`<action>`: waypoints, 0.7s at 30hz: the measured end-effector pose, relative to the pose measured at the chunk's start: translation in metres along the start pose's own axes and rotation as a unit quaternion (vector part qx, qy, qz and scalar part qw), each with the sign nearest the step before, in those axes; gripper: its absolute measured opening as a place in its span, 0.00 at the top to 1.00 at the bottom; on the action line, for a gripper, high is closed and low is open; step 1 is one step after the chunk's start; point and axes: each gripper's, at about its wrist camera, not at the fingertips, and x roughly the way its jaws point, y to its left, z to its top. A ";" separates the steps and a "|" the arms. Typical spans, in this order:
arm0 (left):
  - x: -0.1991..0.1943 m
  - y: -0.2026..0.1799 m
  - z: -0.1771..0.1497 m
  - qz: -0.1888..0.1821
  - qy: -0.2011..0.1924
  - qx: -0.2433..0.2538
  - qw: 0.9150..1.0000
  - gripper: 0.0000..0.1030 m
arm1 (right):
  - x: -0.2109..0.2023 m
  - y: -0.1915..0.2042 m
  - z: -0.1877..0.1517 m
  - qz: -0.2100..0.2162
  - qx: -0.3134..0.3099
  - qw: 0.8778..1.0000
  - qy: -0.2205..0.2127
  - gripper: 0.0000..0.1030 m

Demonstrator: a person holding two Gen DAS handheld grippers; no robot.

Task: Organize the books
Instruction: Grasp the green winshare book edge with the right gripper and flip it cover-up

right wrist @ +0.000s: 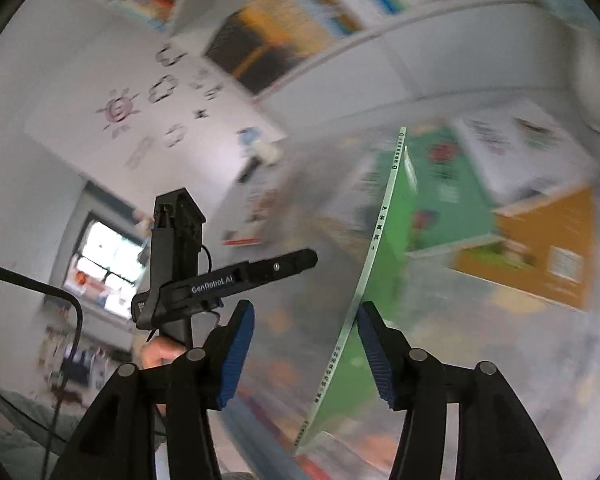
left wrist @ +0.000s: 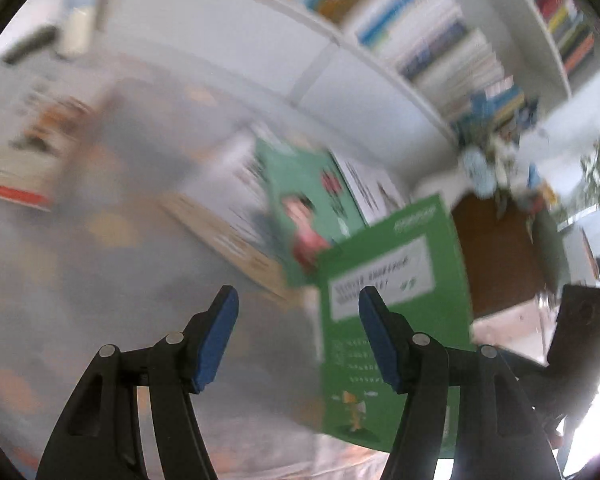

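Left gripper (left wrist: 298, 306): fingers apart, nothing btwn them. Thin green book (left wrist: 396, 320) stands upright in mid-air above the mat w/ other books (left wrist: 312, 200); flat, glossy, light, bends a bit (likely slippery). Right gripper (right wrist: 306, 324): fingers spread, 1 pad just touching the spine edge, not clamped. Best hold: near spine, low.

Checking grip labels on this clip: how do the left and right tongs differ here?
The left tongs have nothing between their fingers, while the right tongs have a thin green book standing edge-on between theirs. The left pads touch nothing. On the right tongs, one pad meets the book's edge and the other stands clear of it. Both are open, and both are black with blue pads.
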 end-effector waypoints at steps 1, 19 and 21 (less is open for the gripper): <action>-0.012 0.010 0.004 0.008 -0.009 -0.004 1.000 0.42 | 0.018 0.011 0.003 0.008 -0.005 1.000 0.011 0.42; 0.067 0.092 -0.026 -0.031 0.173 0.003 0.984 0.42 | 0.144 -0.041 -0.049 -0.416 0.062 0.892 0.165 0.42; 0.073 0.093 -0.030 -0.040 0.185 0.003 0.982 0.42 | 0.148 -0.053 -0.052 -0.426 0.089 0.883 0.177 0.42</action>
